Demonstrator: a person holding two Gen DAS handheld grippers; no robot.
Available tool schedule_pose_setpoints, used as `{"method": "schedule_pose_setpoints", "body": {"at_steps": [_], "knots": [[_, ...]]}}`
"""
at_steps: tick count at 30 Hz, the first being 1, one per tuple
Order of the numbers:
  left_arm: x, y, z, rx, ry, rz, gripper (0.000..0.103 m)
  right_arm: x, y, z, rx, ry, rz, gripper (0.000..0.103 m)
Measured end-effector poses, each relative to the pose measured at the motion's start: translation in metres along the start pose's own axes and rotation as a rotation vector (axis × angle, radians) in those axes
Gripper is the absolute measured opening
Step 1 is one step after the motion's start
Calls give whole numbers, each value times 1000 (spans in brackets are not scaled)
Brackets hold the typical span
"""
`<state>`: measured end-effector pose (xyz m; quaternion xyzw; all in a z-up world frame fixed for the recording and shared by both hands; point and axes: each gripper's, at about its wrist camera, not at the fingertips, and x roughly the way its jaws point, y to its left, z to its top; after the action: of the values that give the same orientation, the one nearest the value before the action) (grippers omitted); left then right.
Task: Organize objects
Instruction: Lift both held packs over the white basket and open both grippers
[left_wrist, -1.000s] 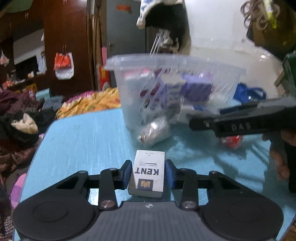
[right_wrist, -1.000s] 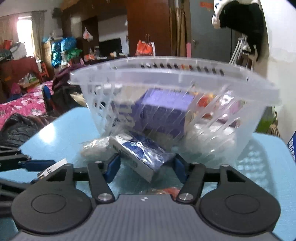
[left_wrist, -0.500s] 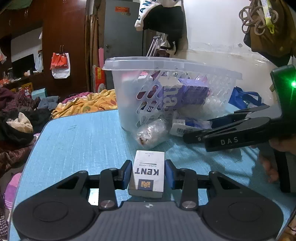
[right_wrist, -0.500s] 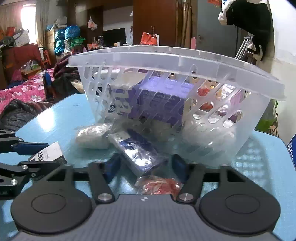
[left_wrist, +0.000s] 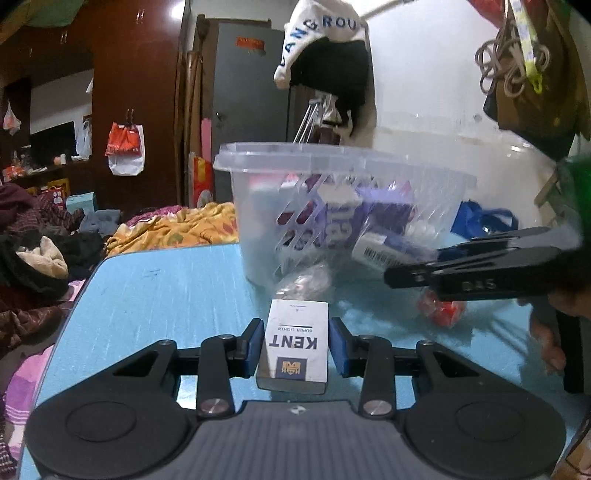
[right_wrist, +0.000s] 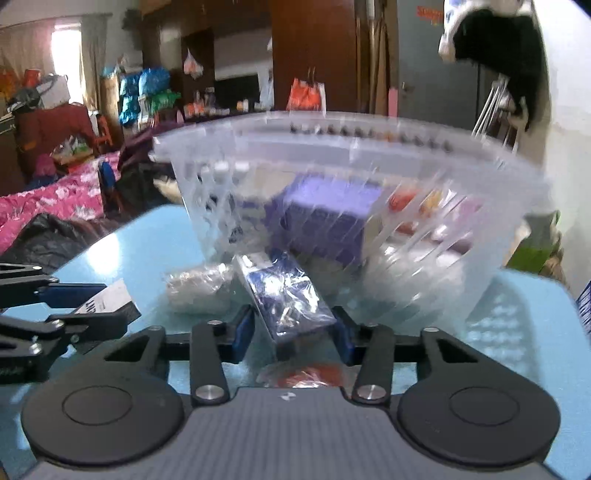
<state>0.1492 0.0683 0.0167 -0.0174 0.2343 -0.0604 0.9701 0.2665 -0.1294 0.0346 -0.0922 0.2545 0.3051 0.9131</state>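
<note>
A white KENT pack (left_wrist: 297, 325) sits upright between the blue pads of my left gripper (left_wrist: 296, 347), which is shut on it just above the blue table (left_wrist: 166, 288). My right gripper (right_wrist: 291, 330) has its jaws closing around a blue foil-wrapped pack (right_wrist: 284, 291), with the pads against its sides, close to the front of the clear plastic basket (right_wrist: 332, 147). In the left wrist view the right gripper (left_wrist: 410, 266) reaches in from the right with the pack (left_wrist: 376, 251) tilted at its tip. The basket (left_wrist: 332, 155) holds purple boxes and other packs.
A clear bag with pale contents (right_wrist: 199, 288) lies on the table against the basket. A small red wrapped item (left_wrist: 441, 314) lies under the right gripper. A person's hand (left_wrist: 554, 332) holds the right tool. Heaps of clothes and bedding lie past the table's left edge.
The right gripper's jaws spread and let the blue pack lie on the table, then came in on it again. The left gripper kept its hold on the KENT pack, barely moving.
</note>
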Motion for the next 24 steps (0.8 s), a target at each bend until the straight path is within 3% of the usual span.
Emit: {"method": "schedule_pose_setpoints", "body": {"at_steps": [7, 16, 20, 24], "knots": [[-6, -8, 2, 20, -29, -21, 42, -26, -5, 2, -11, -69, 10, 42], [-35, -3, 16, -48, -170, -40, 42, -65, -17, -1, 28, -201, 55, 41], [-47, -6, 34, -65, -239, -53, 42, -83, -22, 5, 45, -268, 57, 41], [-47, -12, 74, -66, -272, -80, 42, -93, -27, 28, 55, -324, 36, 40]]}}
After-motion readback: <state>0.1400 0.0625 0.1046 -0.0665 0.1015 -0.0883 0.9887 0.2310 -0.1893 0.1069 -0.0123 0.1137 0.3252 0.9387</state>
